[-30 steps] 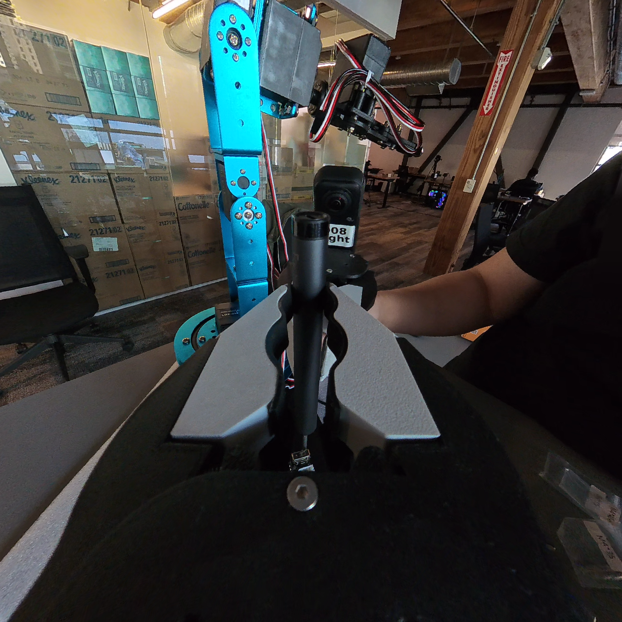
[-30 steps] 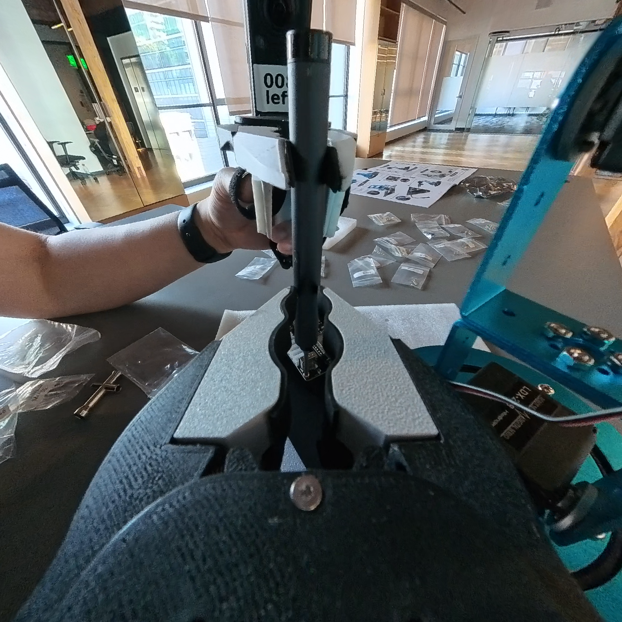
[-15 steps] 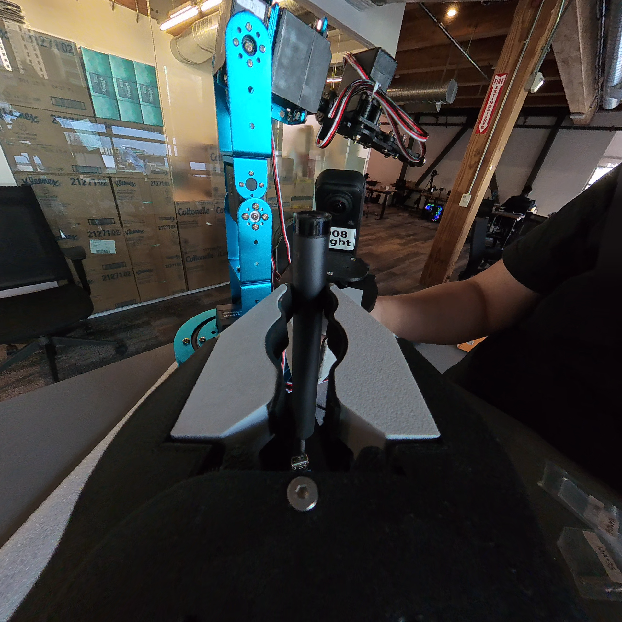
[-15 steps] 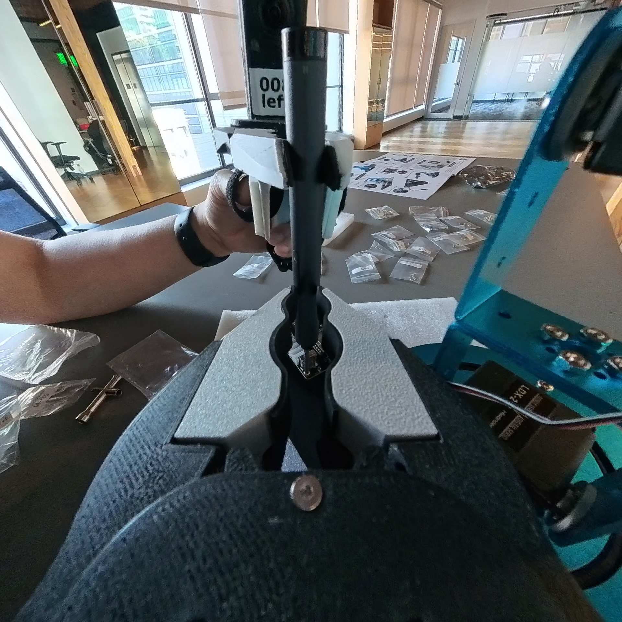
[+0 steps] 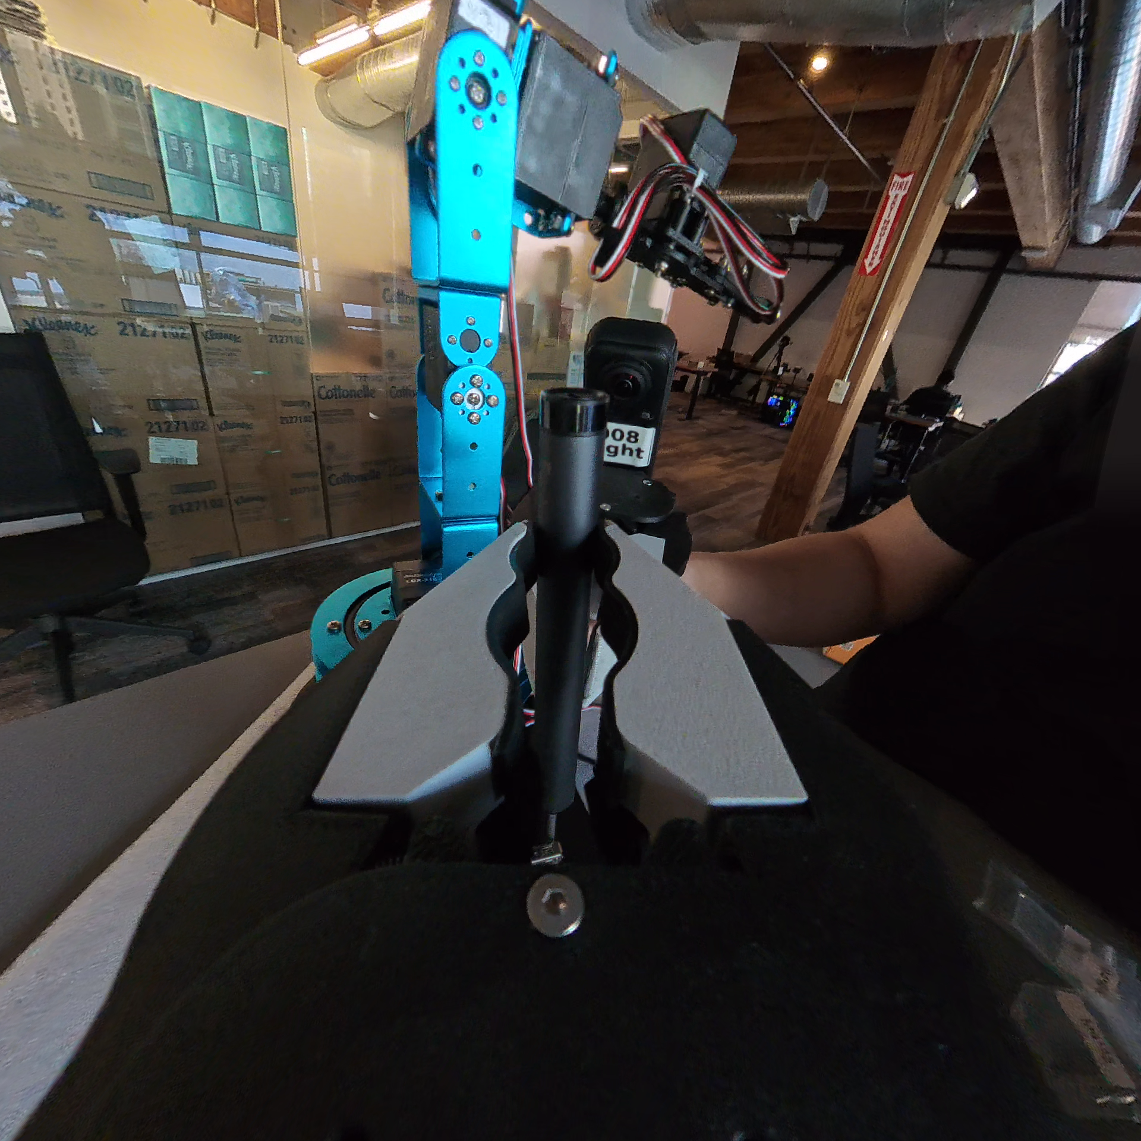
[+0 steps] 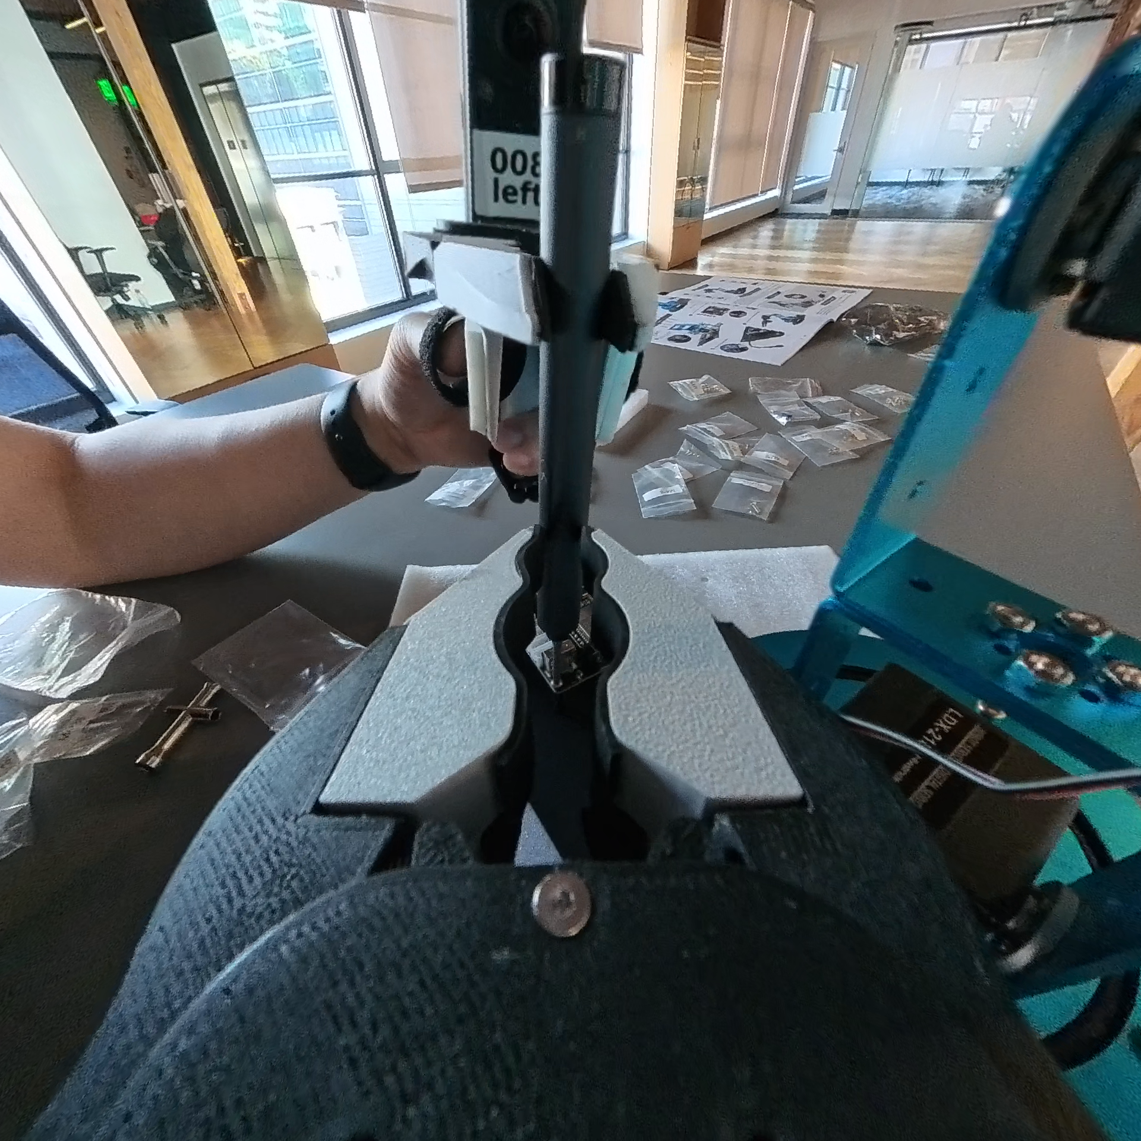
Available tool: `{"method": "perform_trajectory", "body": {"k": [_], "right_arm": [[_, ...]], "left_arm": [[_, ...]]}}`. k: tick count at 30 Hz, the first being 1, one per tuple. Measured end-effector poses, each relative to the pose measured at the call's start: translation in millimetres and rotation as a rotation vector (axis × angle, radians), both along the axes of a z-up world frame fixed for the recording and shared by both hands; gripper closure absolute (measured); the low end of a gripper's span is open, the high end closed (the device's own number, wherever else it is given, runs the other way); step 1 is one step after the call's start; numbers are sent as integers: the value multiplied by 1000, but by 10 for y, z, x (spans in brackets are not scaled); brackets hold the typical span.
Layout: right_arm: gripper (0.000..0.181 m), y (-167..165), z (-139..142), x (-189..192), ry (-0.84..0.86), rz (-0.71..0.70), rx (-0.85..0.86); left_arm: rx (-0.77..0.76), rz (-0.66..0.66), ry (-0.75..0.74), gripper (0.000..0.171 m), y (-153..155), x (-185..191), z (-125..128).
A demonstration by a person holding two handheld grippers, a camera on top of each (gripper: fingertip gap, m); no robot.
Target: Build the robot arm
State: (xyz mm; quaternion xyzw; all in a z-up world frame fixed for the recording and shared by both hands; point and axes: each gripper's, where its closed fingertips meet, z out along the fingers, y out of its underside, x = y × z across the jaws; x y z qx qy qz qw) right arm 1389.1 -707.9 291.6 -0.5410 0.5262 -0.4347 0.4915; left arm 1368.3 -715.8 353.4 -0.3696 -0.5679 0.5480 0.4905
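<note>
My left gripper (image 5: 565, 538) is shut on a dark grey screwdriver (image 5: 563, 617) and holds it upright. The right wrist view shows it (image 6: 577, 296) gripping the upper handle (image 6: 577, 216). My right gripper (image 6: 563, 538) faces it from lower down, its jaws closed about the screwdriver's lower part. The bit points down onto a small black circuit board (image 6: 565, 664) seen through the gap between my right fingers. A blue metal robot arm (image 5: 472, 247) with black servos and red-white wires stands just behind; its bracket (image 6: 963, 432) is at the right.
Several small clear bags of parts (image 6: 753, 457), a printed sheet (image 6: 759, 315), a white foam pad (image 6: 728, 586), empty bags (image 6: 74, 636) and a cross wrench (image 6: 185, 719) lie on the grey table (image 6: 309, 555). A person's arms (image 6: 185, 481) (image 5: 833, 586) reach in. Tip to tip, the grippers are about 6 cm apart. About 20 cm separates my right fingertips from the cross wrench (image 6: 185, 719).
The left gripper has tilted upward a little, so more ceiling shows above the blue arm. The screwdriver stays held, its bit over the board. The right view has hardly shifted.
</note>
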Motion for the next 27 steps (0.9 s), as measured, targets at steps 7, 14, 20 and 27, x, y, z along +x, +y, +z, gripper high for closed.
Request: {"method": "perform_trajectory", "body": {"k": [7,14,20,27], "right_arm": [[157,36,2,1,4,29,-2],[164,59,-19,35,31,79,23],[168,54,-2,22,22,92,73],[168,59,-1,17,11,92,62]], "left_arm": [[-19,9,-23,156,5,-10,-3],[-32,-3,-36,156,35,-7,-4],[-43,-22,-32,156,65,-8,-2],[-45,-33,-24,155,83,-17,0]]}}
